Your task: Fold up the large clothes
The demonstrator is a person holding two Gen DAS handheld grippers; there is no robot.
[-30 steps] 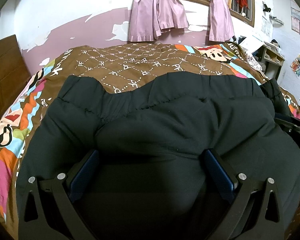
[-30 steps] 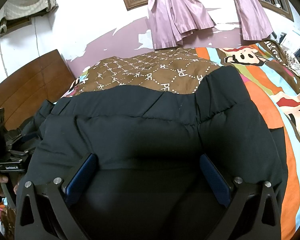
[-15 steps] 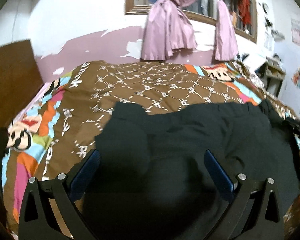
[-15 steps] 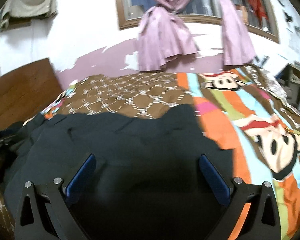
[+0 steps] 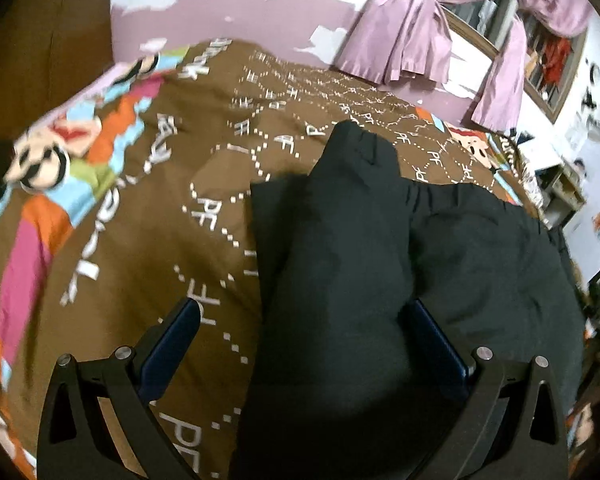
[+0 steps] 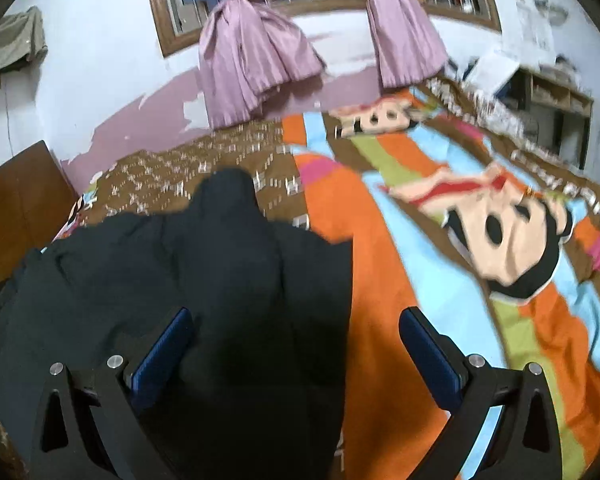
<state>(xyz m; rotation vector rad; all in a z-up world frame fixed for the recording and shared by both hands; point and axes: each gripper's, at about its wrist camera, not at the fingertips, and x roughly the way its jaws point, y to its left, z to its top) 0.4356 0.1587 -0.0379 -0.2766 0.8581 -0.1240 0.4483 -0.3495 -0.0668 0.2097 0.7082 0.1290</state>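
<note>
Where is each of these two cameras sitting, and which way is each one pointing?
Left wrist view: sits on the left gripper, looking along its open fingers over the black jacket and brown bedspread; only gripper fingers show.
Right wrist view: sits on the right gripper, facing the jacket and the bedspread's cartoon stripes; only gripper fingers show.
Both share the jacket, bedspread and pink curtains.

A brown-and-striped cartoon bedspread [image 5: 148, 216] covers the bed beneath knotted pink curtains [image 6: 252, 56], a wooden headboard [image 6: 16, 208] and peeling purple wall paint [image 5: 228, 12].
</note>
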